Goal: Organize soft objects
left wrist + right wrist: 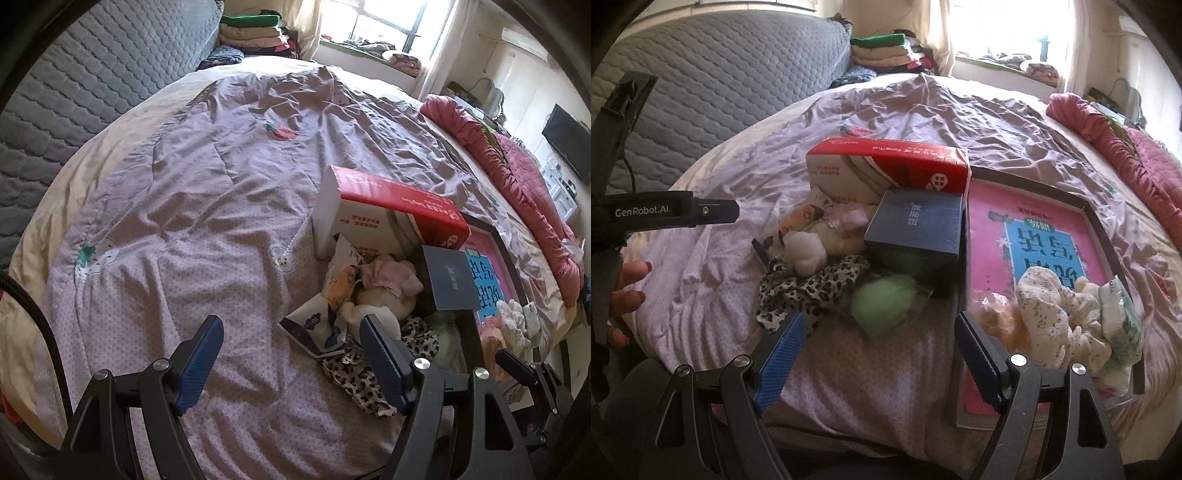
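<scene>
Clutter sits in a heap on the purple bedspread (177,206); we judge it a sorting pile, hard boxes mixed with soft things waiting to be moved. A red-and-white box (886,166) lies behind it and a dark blue box (916,229) rests on it; the plush toy (812,247), leopard-print cloth (809,291) and green puff (882,302) lie loose below them. Just right of the heap a shallow tray (1108,218) holds a pink book (997,236); a floral scrunchie (1056,310) and a green tissue pack (1123,317) rest there, so we take it as the collecting place.

Our left gripper (291,354) hovers spread wide, holding nothing, at the heap's near edge; our right gripper (881,354) likewise gapes empty, before the green puff.

Only the right view shows the tray's contents clearly; the left view hides the puff behind its own finger, yet shows more bare bedspread.
</scene>
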Demonstrator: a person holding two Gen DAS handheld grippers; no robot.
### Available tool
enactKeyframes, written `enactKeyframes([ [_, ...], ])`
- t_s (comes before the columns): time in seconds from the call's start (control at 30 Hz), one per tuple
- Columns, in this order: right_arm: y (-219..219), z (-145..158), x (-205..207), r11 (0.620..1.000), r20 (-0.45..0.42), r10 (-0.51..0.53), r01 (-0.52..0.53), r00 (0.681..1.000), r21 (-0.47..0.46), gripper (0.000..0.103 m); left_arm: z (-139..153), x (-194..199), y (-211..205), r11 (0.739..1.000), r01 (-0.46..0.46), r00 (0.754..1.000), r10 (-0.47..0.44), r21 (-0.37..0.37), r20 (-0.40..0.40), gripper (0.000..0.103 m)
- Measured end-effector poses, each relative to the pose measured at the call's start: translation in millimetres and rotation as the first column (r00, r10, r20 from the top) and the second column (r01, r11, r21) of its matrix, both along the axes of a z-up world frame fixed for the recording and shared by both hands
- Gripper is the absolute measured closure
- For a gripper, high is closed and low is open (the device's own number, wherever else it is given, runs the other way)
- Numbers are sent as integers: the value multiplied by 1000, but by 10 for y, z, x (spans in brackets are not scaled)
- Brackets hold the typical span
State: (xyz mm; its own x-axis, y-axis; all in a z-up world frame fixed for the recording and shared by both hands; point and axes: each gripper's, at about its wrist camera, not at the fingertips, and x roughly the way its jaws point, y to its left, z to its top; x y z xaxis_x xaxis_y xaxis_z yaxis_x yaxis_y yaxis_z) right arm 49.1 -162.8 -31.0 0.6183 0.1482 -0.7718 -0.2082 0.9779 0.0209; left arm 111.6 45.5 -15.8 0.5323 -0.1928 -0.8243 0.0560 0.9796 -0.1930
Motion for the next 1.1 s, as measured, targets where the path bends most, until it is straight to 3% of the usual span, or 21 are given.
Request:
enactKeyframes([
  [0.5,60,-216,201,999,-34,24,-26,999,-46,20,-189,112,-160,998,49,998,-48,32,-28,27],
  [1.1,139,-460,394,981,-44,81,-88,996,-173,20,-414,333,-185,998,55,997,-54,6,-53,27],
])
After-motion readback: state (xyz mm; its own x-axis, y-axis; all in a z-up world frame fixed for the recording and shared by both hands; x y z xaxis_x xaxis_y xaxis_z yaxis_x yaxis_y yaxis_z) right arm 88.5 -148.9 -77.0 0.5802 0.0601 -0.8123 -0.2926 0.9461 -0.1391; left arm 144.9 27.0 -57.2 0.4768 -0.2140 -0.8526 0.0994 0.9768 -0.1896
